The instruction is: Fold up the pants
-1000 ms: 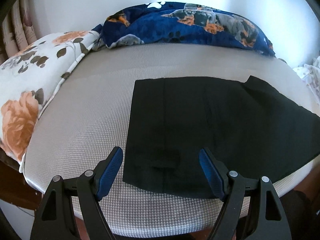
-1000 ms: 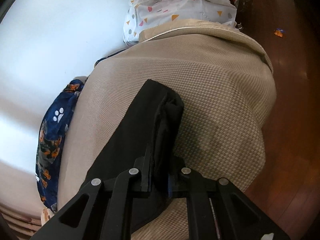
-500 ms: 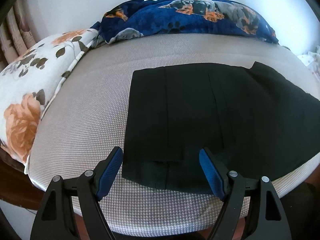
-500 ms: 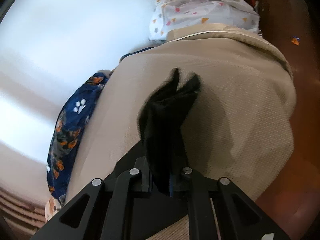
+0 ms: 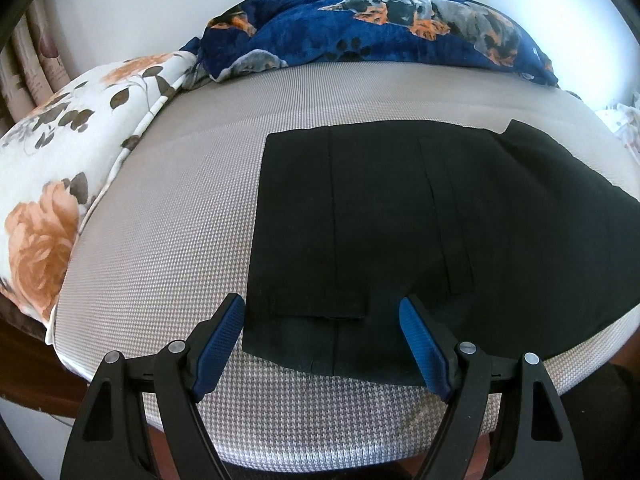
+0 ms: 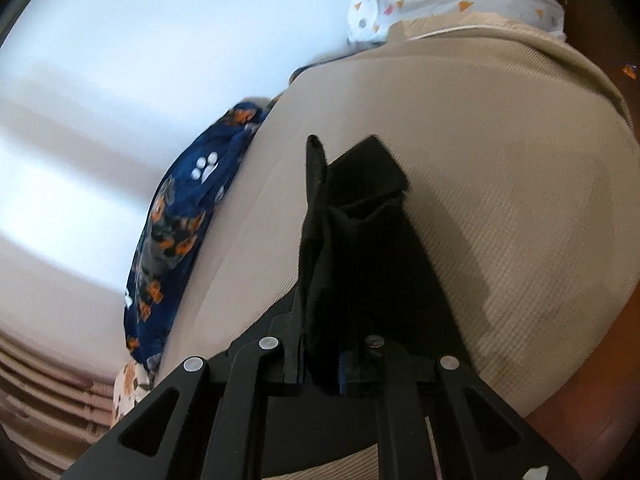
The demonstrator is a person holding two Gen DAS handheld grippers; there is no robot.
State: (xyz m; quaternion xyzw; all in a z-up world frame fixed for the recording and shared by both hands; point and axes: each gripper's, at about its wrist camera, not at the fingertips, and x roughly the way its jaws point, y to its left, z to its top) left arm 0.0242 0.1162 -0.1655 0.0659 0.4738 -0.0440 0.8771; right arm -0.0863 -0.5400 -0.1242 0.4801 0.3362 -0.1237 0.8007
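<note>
A grey woven mattress fills the scene. At its far edge a navy dog-print blanket meets a pale wall. Floral pillow left; reddish wooden floor right.

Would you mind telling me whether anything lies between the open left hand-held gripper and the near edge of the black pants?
Nothing visible does. The left hand-held gripper hangs open over the near edge of the black pants, with only bare mattress cover around that edge. The floral pillow and dog-print blanket lie well clear of it.

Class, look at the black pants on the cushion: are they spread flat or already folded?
Mostly flat: the pants lie spread on the cushion, but the right gripper holds one end lifted.
</note>
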